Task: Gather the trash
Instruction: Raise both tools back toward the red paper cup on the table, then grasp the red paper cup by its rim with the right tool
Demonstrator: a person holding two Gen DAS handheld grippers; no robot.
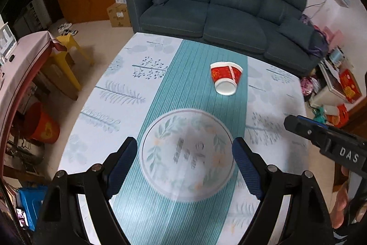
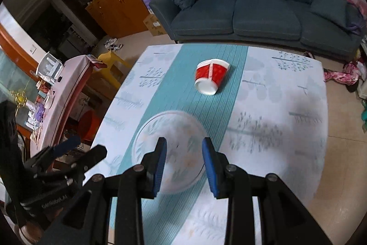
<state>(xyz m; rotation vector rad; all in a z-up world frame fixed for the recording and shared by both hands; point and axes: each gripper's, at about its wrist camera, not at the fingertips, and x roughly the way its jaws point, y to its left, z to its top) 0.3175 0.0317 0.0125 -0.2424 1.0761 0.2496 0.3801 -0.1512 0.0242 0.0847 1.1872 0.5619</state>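
Note:
A crushed red and white paper cup [image 1: 226, 78] [image 2: 211, 78] lies on its side on the teal stripe of the table [image 1: 110, 93] [image 2: 286, 93], its white base toward me. My left gripper [image 1: 184, 144] is open and empty, well short of the cup, above a round pale disc with a leaf pattern [image 1: 187, 157] [image 2: 169, 148]. My right gripper [image 2: 184, 141] is open to a narrower gap with nothing between its blue pads. It hovers over the same disc, also short of the cup. Each gripper's body shows at the edge of the other's view.
A dark blue-grey sofa [image 1: 218, 6] [image 2: 259, 1] stands past the table's far edge. A red bucket [image 1: 42, 123] [image 2: 88, 125] sits on the floor left of the table, near yellow stools [image 1: 66, 57] and a cluttered side table [image 2: 59, 89]. Bags and boxes [image 1: 339, 89] crowd the floor at the right.

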